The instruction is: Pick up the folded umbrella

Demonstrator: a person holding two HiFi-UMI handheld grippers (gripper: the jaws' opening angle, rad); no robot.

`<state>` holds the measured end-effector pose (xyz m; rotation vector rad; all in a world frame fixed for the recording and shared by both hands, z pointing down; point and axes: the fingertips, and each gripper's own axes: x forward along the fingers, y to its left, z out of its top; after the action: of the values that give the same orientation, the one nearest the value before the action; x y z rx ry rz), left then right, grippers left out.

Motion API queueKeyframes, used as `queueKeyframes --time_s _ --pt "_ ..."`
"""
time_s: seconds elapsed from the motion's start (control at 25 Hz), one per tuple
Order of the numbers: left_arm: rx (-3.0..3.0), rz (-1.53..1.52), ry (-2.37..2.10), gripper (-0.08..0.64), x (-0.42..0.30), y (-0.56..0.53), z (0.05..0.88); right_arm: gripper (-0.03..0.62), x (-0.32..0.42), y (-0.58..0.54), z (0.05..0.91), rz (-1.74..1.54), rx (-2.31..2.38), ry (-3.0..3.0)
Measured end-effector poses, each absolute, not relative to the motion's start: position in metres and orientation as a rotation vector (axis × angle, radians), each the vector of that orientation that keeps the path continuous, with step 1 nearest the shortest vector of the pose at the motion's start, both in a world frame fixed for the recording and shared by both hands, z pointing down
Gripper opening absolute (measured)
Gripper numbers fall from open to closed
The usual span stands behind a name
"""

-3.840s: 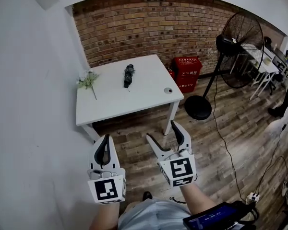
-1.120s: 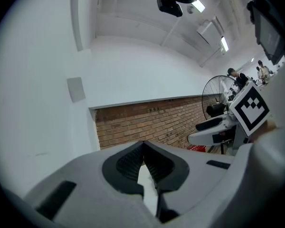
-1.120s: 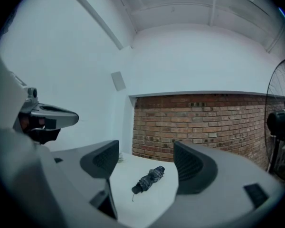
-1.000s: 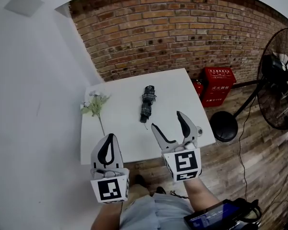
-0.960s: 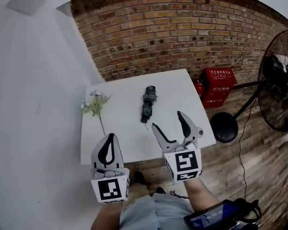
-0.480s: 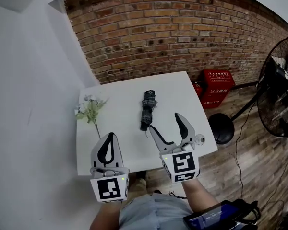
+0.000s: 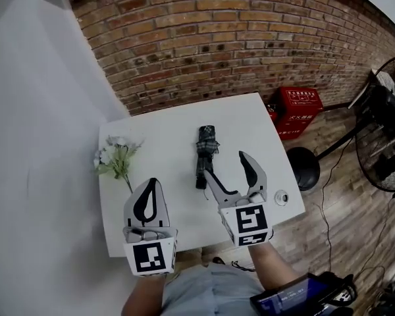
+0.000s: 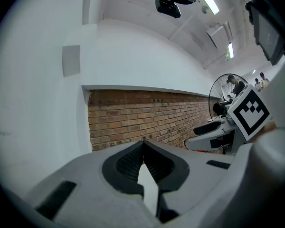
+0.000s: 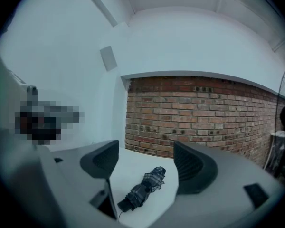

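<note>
Shows the folded umbrella (image 7: 205,155) lying on the bench (image 7: 158,133), long axis running near to far, near end just beyond and left of the right claw (image 7: 225,164), spread wide and empty. Puts the left claw (image 7: 151,183), pinched closed on nothing, farther off.

The head view looks steeply down from above the person (image 7: 204,291) onto the white rectangular table (image 7: 164,143), with the red brick wall (image 7: 217,45) beyond it. The left gripper (image 7: 151,184) and right gripper (image 7: 224,164) sit low in the frame, close to the lens. The left gripper view sits close behind its own fingers (image 8: 128,163) and faces level toward that brick wall, with the plain white side wall (image 8: 33,127) at its left and the right gripper at its right edge. The right gripper view looks along its fingers (image 9: 102,160), a little downward across the table top, at the folded dark plaid umbrella (image 9: 145,189). All three views share the brick wall. The head and right gripper views also share the table top and umbrella.
</note>
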<state>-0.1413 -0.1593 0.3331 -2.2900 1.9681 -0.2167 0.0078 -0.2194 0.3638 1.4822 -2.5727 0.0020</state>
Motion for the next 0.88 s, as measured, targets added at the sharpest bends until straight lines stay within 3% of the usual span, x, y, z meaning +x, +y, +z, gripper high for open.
queueKeyframes --time_s 0.88 --pt "-2.382 -0.26 1.956 0.008 -0.209 -0.255 0.364 0.394 -0.039 -0.32 0.427 0.194 1.56 -2.386"
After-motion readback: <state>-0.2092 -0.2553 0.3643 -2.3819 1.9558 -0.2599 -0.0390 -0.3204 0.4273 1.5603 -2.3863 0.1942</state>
